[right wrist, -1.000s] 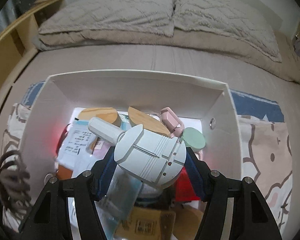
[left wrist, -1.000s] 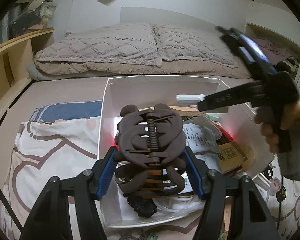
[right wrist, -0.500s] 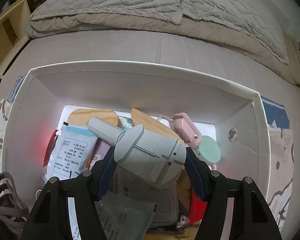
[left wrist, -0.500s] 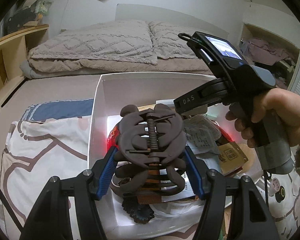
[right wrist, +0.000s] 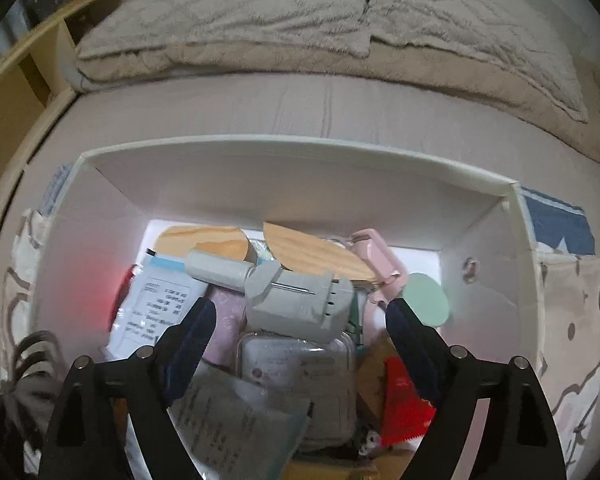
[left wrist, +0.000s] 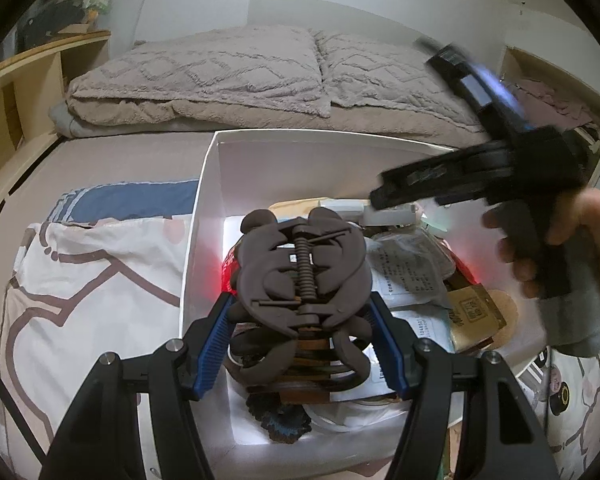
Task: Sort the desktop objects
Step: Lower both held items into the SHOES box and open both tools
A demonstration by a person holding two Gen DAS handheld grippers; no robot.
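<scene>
Left gripper (left wrist: 304, 332) is clamped on a brown hair claw clip (left wrist: 302, 276), holding it above the near end of the white box (left wrist: 208, 216). Right gripper (right wrist: 300, 316) hangs over that same box with its jaws opening. Between them, untouched by either pad, a white handheld device (right wrist: 288, 296) lies on the clutter inside the box.

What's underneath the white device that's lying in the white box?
The white device rests on a clear plastic case and a pink packet, between the right gripper's opening jaws. Whatever lies deeper in the white box is covered.
</scene>
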